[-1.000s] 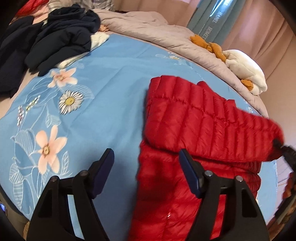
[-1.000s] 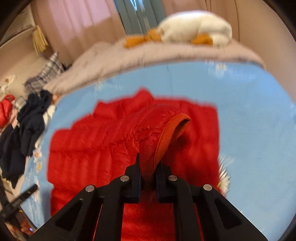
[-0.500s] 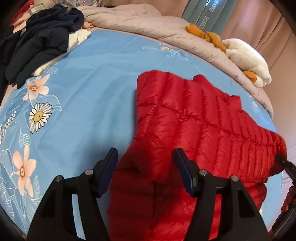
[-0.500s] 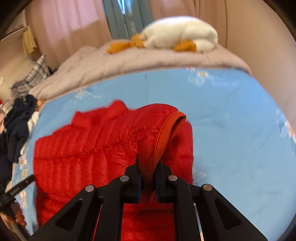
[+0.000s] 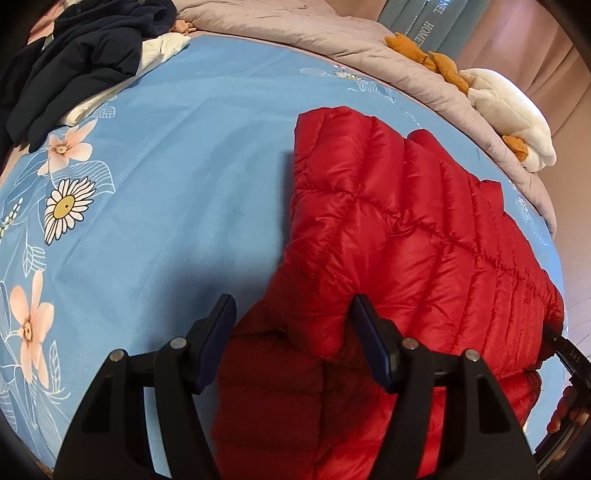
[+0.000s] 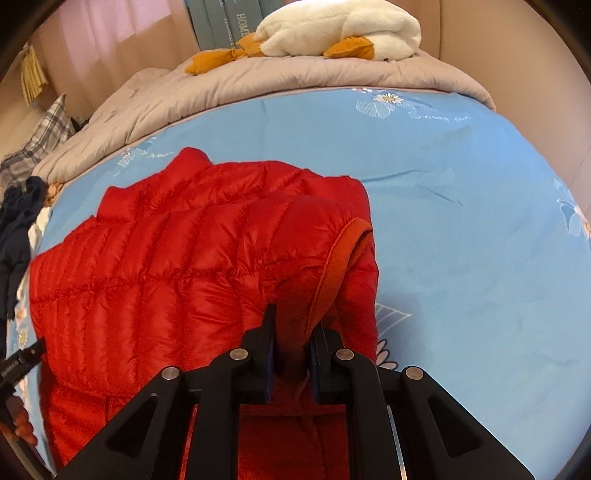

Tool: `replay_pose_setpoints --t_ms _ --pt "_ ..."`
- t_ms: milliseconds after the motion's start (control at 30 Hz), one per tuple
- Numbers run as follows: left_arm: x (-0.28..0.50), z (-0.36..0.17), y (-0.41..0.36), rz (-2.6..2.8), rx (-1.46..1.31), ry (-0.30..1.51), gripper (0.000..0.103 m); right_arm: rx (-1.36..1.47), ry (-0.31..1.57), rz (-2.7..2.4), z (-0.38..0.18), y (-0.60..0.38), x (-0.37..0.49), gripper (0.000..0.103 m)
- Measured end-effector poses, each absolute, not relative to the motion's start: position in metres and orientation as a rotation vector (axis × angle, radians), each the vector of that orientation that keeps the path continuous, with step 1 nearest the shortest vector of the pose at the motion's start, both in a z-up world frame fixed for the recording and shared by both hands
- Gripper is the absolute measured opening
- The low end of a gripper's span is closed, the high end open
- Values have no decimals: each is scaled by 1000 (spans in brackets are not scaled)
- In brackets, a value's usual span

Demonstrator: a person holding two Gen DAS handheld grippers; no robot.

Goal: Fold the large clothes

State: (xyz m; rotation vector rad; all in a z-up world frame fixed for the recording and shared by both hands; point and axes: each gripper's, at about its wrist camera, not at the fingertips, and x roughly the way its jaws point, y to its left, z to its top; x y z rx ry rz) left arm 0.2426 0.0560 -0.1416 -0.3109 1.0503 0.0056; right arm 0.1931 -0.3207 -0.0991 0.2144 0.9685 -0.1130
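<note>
A red quilted down jacket (image 5: 399, 236) lies partly folded on the blue floral bedsheet (image 5: 177, 177). My left gripper (image 5: 291, 336) is open, its jaws either side of a puffy fold at the jacket's near left edge. My right gripper (image 6: 291, 332) is shut on the jacket's sleeve cuff (image 6: 340, 258), which has an orange lining, and holds the sleeve (image 6: 221, 251) laid across the jacket body. The right gripper's tip shows at the far right of the left wrist view (image 5: 565, 350).
A dark navy clothes pile (image 5: 81, 55) with a white garment lies at the sheet's far left. A grey quilt (image 6: 258, 85) runs along the back with a white and orange plush toy (image 6: 343, 33) on it. A checked pillow (image 6: 40, 140) sits back left.
The left gripper has moved in over the jacket's near edge, and a fold now sits between its open jaws. The right gripper, still shut on the cuff, has carried the sleeve further across the jacket.
</note>
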Motion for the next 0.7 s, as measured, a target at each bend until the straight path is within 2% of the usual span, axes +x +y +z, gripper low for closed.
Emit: replay_pose_setpoints --t_ms 33,100,233,300,367,467,567,700 --pt "240 -139 56 4 -308 1047 63 222 964 -111 -98 -322 192 13" --pt "232 -129 57 -2 -298 1030 64 237 955 -107 -92 -324 187 17" --pt "208 -107 60 -30 -306 1001 71 210 923 -123 -77 -325 171 43" --pt "193 -93 61 -54 -305 971 79 190 887 -126 -63 -325 158 52" --pt "175 -78 61 -74 -298 937 91 182 857 -120 -50 -326 145 68" --pt "147 -60 61 -113 -293 892 101 184 798 -100 -30 -328 120 85" --pt "122 -54 62 -156 -309 877 102 192 747 -83 -16 -330 91 95" --pt "95 -70 65 -199 -384 929 102 199 747 -43 -18 -331 57 96"
